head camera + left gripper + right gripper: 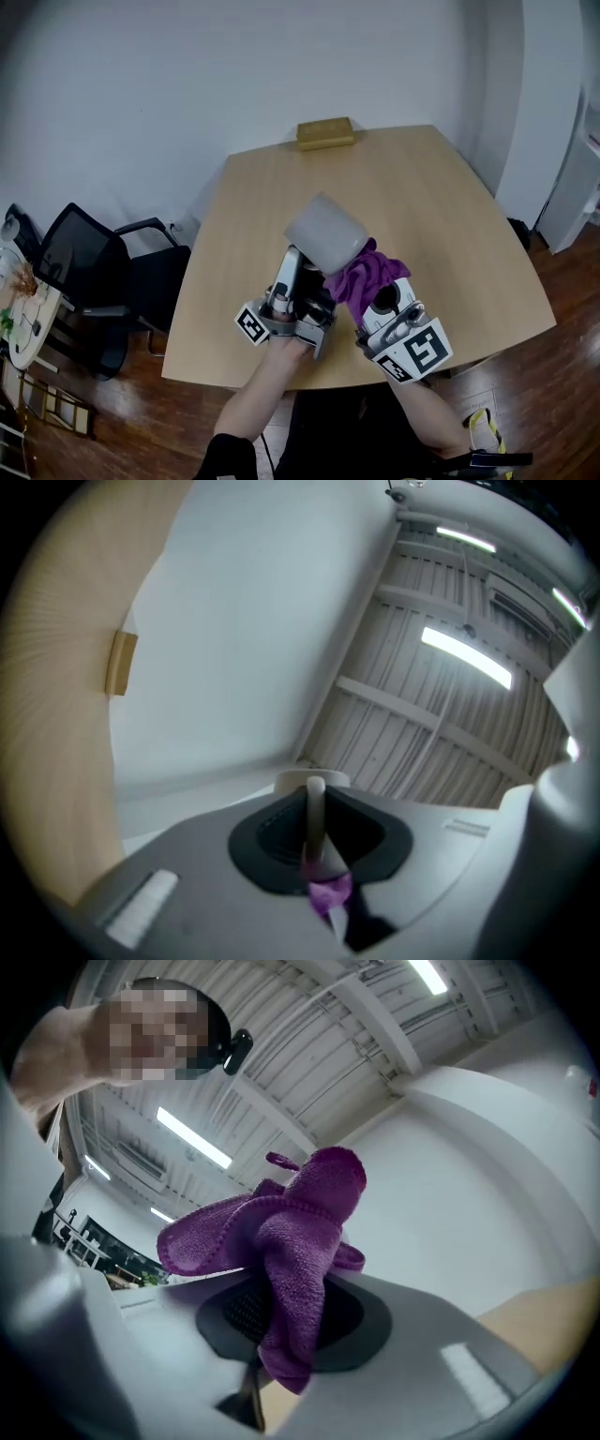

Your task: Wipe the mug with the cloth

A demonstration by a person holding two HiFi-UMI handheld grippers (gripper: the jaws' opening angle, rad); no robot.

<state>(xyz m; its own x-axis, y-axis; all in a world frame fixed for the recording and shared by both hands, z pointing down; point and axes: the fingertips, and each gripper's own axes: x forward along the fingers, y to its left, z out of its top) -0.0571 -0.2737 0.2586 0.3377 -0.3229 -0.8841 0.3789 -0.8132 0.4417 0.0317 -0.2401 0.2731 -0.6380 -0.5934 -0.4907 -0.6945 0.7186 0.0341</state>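
The grey mug (324, 234) is lifted off the wooden table (441, 206), its bottom tipped towards the head camera. My left gripper (302, 261) holds it from below, shut on a thin pale edge of the mug (315, 803) that stands between the jaws. My right gripper (373, 289) is beside it on the right, shut on the bunched purple cloth (364, 273). The cloth touches the mug's lower right side. In the right gripper view the cloth (291, 1232) bulges out over the jaws and hides the mug. A scrap of the purple cloth (328, 892) shows low in the left gripper view.
A flat yellow-brown block (325, 132) lies at the table's far edge, also seen as the block (120, 663) in the left gripper view. A black office chair (94, 272) stands left of the table. A white cabinet (577, 178) is at the right.
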